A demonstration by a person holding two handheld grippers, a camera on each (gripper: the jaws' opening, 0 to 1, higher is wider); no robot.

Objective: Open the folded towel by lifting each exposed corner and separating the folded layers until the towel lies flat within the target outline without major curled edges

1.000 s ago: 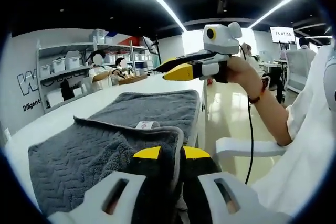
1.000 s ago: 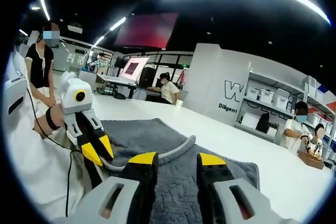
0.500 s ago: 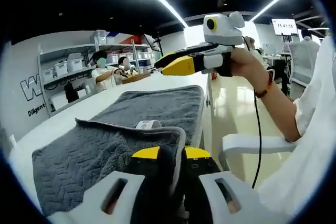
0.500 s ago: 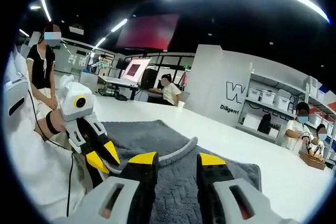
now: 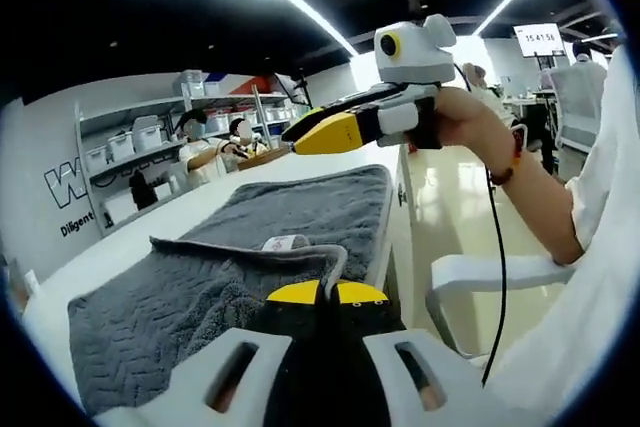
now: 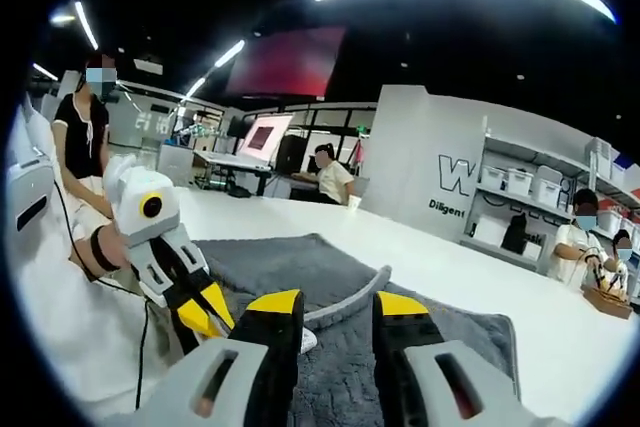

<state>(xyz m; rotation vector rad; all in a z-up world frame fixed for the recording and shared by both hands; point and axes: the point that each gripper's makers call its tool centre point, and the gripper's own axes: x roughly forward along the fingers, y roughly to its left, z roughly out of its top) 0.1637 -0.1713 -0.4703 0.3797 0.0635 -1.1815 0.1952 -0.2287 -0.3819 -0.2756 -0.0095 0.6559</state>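
- Grey towel (image 5: 250, 247), plush with a wavy ribbed pile, spread along the near part of a smooth white table (image 5: 130, 232); pale piped hem along the folded-over edge.
- Upper layer raised in a curled ridge near the front, a small white label (image 5: 283, 242) lying on the pile just behind it.
- Left gripper (image 5: 318, 297): yellow-tipped black jaws pressed together, pinching the towel's edge, which rises as a thin strip between the tips.
- Seen in the right gripper view (image 6: 215, 312) low beside the towel (image 6: 330, 347), its tips partly hidden behind the near jaw.
- Right gripper (image 6: 335, 312): jaws spread, grey cloth visible in the gap, nothing pinched.
- In the left gripper view (image 5: 330, 132) held in a hand (image 5: 460, 122) above the far part of the towel, clear of it; from this side, jaw gap hard to judge.
- Towel's near corners cut off below both views.
- Shelves (image 5: 140, 157) with pale bins far behind, contents too small to make out.
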